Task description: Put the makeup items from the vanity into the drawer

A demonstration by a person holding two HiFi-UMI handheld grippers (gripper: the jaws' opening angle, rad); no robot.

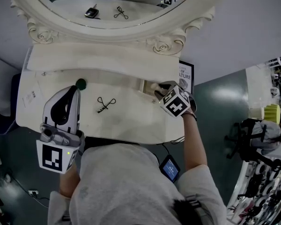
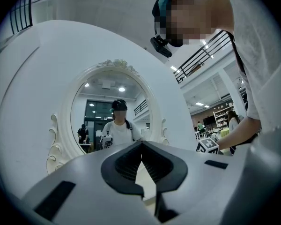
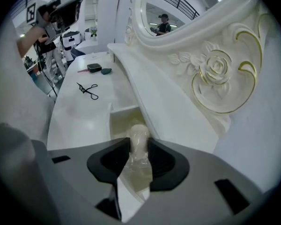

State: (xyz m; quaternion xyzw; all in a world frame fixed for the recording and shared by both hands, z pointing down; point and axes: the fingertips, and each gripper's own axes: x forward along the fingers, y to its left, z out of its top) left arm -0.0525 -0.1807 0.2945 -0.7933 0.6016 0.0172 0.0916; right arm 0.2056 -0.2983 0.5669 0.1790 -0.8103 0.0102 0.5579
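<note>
The pale tube (image 3: 139,134) pinched by the right hand-held gripper (image 3: 139,146) could be dropped beside the drawer (image 3: 123,110) beneath it if released off-centre.

shelf (image 1: 103,62) overhanging drawer (image 1: 146,85), eyelash curler (image 1: 105,105) mid-table

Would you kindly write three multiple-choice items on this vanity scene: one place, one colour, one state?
1. The eyelash curler lies: A in the drawer; B on the vanity top; C on the floor.
2. The round item by the left gripper is: A green; B red; C yellow.
3. Between the jaws of the right gripper is: A nothing; B a pale tube; C the curler.
1 B, it lies between the grippers on the white top. 2 A, it shows dark green. 3 B, the tube sits between them over the open drawer.
</note>
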